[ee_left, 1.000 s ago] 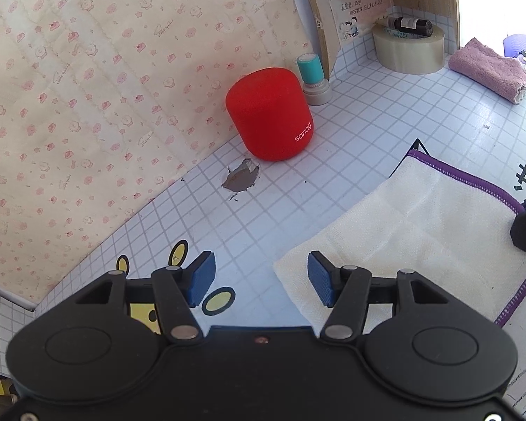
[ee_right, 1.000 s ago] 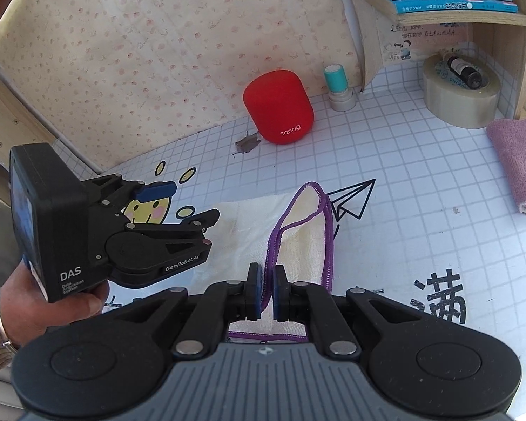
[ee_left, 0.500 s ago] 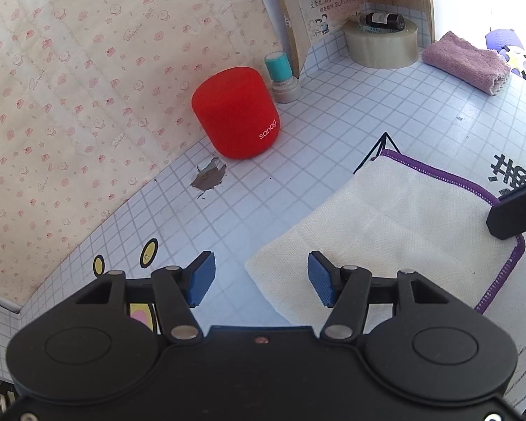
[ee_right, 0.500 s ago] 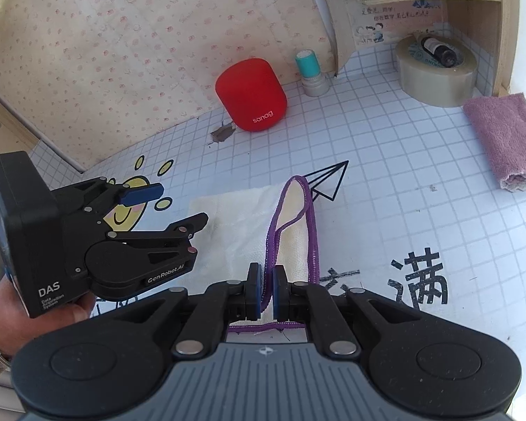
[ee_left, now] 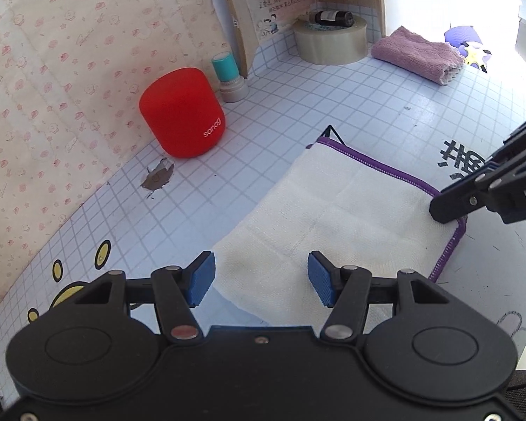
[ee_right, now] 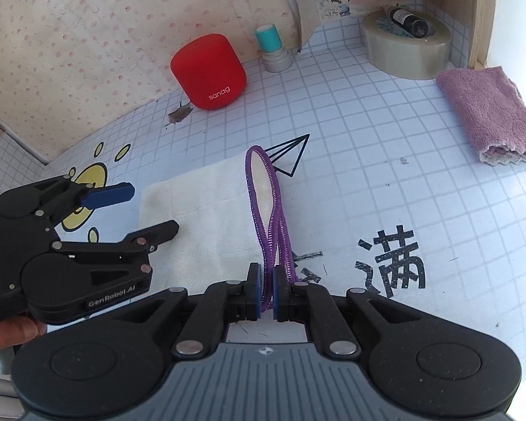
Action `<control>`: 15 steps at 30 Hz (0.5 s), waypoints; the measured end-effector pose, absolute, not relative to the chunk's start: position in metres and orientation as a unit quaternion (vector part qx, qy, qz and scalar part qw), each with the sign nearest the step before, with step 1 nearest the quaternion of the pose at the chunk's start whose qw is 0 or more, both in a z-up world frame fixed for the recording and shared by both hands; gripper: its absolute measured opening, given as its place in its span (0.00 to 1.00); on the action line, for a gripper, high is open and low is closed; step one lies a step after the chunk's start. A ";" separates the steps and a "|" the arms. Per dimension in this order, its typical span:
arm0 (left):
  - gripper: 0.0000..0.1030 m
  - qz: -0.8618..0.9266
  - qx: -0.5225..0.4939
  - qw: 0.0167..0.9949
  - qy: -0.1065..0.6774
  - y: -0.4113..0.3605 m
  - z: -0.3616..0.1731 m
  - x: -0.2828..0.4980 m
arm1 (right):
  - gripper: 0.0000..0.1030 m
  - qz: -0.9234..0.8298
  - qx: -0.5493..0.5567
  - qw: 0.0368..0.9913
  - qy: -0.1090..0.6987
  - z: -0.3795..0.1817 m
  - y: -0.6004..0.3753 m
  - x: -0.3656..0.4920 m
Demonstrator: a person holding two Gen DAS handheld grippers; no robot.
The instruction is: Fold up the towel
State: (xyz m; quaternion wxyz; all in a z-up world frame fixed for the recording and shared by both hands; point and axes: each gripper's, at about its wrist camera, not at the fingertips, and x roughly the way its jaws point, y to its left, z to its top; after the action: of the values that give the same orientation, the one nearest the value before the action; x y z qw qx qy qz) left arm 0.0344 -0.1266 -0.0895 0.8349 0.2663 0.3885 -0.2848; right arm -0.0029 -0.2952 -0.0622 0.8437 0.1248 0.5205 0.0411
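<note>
The white towel (ee_left: 336,207) with a purple hem lies folded on the grid-pattern table, also seen in the right wrist view (ee_right: 207,210). My left gripper (ee_left: 261,279) is open and empty, its blue pads astride the towel's near left corner. My right gripper (ee_right: 267,289) is shut on the towel's doubled purple hem (ee_right: 268,207), low over the towel's right edge. In the left wrist view the right gripper (ee_left: 449,207) sits at the towel's right corner. In the right wrist view the left gripper (ee_right: 145,210) hovers open at the towel's left edge.
A red speaker (ee_left: 182,112), a teal-capped stamp (ee_left: 228,77), a tape roll with a small bottle on it (ee_left: 329,38) and a folded pink towel (ee_left: 417,54) stand at the back. A wooden shelf (ee_right: 473,7) rises at the back right. A floral board (ee_left: 70,52) lines the left.
My right gripper has lowered the held hem down onto the towel, flattening the raised fold. My left gripper has shifted right, so that its pads now straddle the towel's corner.
</note>
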 end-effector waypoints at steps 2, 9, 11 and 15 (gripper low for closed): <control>0.59 -0.286 0.266 0.833 0.391 -0.127 -0.091 0.034 | 0.05 0.032 0.118 0.843 0.524 -0.067 -0.295 -0.001; 0.68 -0.281 0.260 0.834 0.397 -0.127 -0.095 0.038 | 0.08 0.020 0.105 0.843 0.527 -0.073 -0.297 0.000; 0.68 -0.278 0.259 0.835 0.399 -0.127 -0.095 0.040 | 0.14 0.015 0.106 0.844 0.525 -0.069 -0.300 0.000; 0.68 -0.274 0.269 0.836 0.392 -0.129 -0.094 0.036 | 0.15 0.035 0.082 0.867 0.490 -0.045 -0.297 0.005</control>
State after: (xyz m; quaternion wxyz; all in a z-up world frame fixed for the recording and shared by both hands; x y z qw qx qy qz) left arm 0.0364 -0.1293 -0.0938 0.8360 0.2685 0.3920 -0.2744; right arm 0.0049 -0.2975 -0.0451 0.8674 0.0815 0.4896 0.0351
